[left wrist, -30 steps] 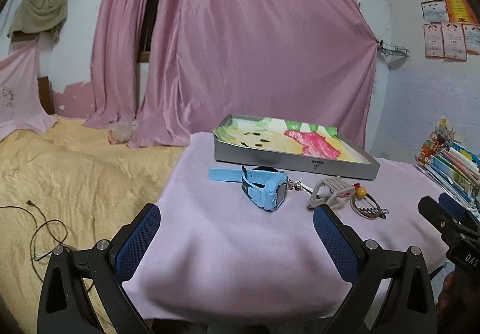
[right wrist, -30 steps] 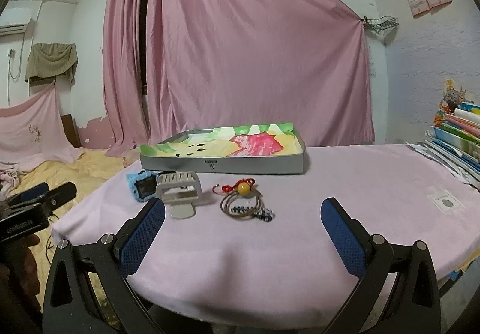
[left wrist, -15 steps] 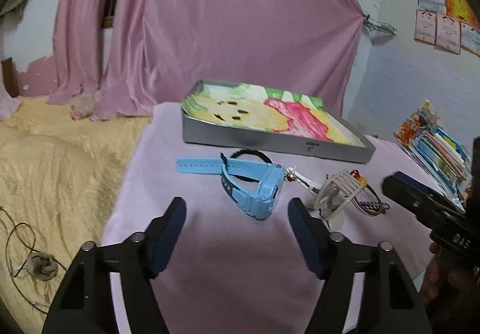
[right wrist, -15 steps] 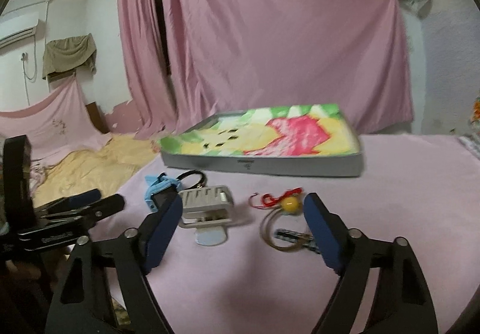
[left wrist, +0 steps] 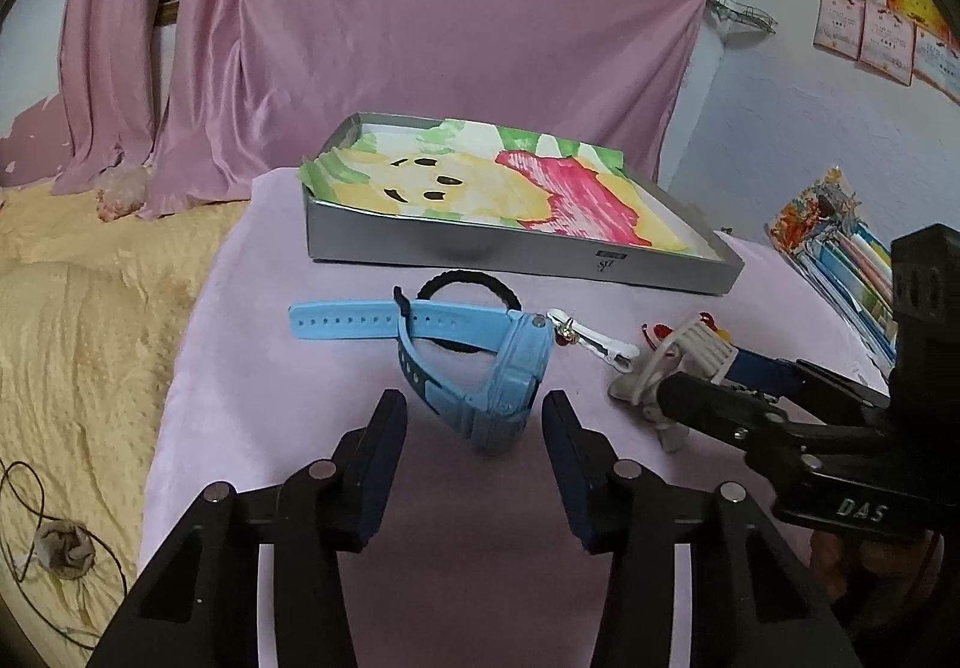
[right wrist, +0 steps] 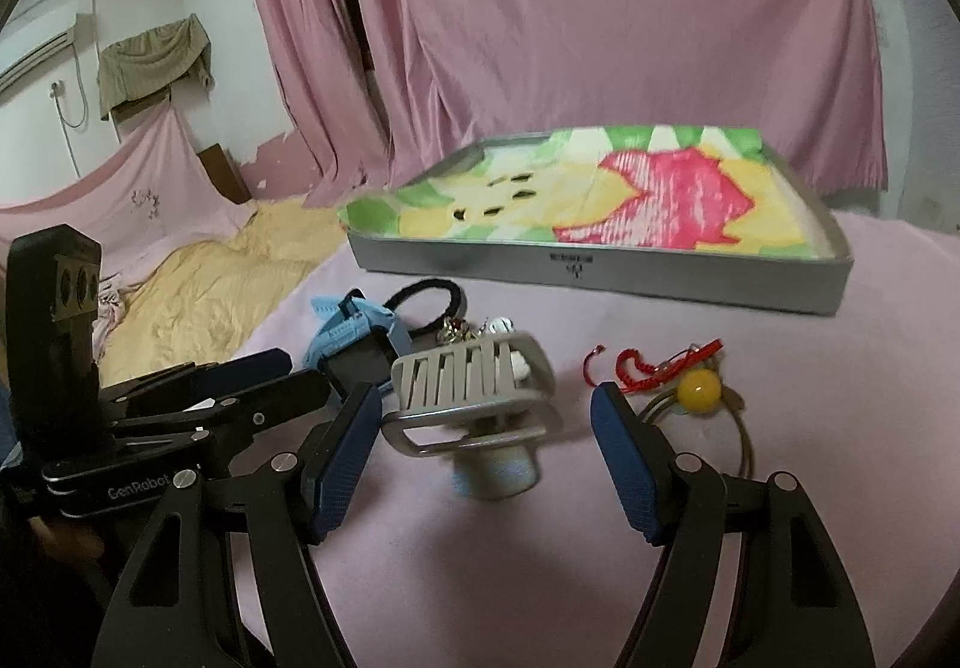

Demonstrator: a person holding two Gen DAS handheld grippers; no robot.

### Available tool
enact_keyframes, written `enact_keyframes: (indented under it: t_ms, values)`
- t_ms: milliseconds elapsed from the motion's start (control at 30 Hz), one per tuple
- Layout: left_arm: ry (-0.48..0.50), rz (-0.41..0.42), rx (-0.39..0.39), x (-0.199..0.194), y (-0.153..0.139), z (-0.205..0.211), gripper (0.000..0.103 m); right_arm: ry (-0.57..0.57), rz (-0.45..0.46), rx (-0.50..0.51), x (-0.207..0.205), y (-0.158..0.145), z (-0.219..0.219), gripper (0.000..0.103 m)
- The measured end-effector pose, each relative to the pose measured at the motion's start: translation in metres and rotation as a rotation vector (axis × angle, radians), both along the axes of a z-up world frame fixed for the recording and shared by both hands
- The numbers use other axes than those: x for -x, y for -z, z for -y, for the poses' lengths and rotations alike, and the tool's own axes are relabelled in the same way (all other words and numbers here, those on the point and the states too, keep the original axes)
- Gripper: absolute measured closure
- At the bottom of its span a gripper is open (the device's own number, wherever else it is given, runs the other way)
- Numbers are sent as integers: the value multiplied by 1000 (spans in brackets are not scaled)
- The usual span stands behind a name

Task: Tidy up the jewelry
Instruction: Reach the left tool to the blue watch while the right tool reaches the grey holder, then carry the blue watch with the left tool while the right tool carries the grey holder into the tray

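My view runs along both hand-held grippers over a counter [left wrist: 252,428] w/ a pink cloth. Biggest item: a grey tray [left wrist: 516,254] lined w/ a bright green, yellow & pink drawing, lying beyond both tools, far side of the jewelry.

My left hand-held gripper [left wrist: 474,422] has its jaws partway apart & closing. The blue watch [left wrist: 504,374] lies just ahead of the tips, its case about in line w/ the gap; pads aren't touching it, nothing gripped. A black hair tie [left wrist: 468,281] sits behind the watch strap, toward the tray.

My right hand-held gripper [right wrist: 486,416] is wider, also closing. The grey claw clip [right wrist: 474,392] sits between its blue pads, clear of both as far as I can tell; not gripped. Just outside its right finger: a red cord w/ a yellow bead [right wrist: 699,385] on a thin ring. Small white clip w/ a charm [left wrist: 594,338] lies between watch & claw clip.
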State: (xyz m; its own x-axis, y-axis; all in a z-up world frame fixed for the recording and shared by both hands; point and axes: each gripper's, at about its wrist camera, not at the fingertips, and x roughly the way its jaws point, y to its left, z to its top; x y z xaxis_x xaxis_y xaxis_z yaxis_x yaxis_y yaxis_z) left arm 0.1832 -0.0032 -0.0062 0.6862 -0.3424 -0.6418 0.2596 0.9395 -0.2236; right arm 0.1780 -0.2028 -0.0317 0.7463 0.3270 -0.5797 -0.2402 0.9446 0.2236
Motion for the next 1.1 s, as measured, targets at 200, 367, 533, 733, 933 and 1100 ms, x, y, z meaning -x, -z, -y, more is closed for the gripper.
enact_keyframes:
  t_ms: [200,367,533,733,933,1100]
  values:
    - [12,-17,-8,-9,2,5,62,20,-80,24,-19,6,3,36]
    - [12,-25,-25,-14,2,10,62,14,-95,29,-28,8,3,36]
    - [18,-26,-28,-14,2,14,68,10,-99,20,-31,9,4,42]
    - [31,-17,-23,-10,2,19,78,6,-96,2,-29,9,7,44]
    - [30,3,30,4,0,15,79,4,-67,-30,-21,7,14,44]
    - [19,51,77,11,-17,9,80,-11,-28,-76,-10,5,20,44]
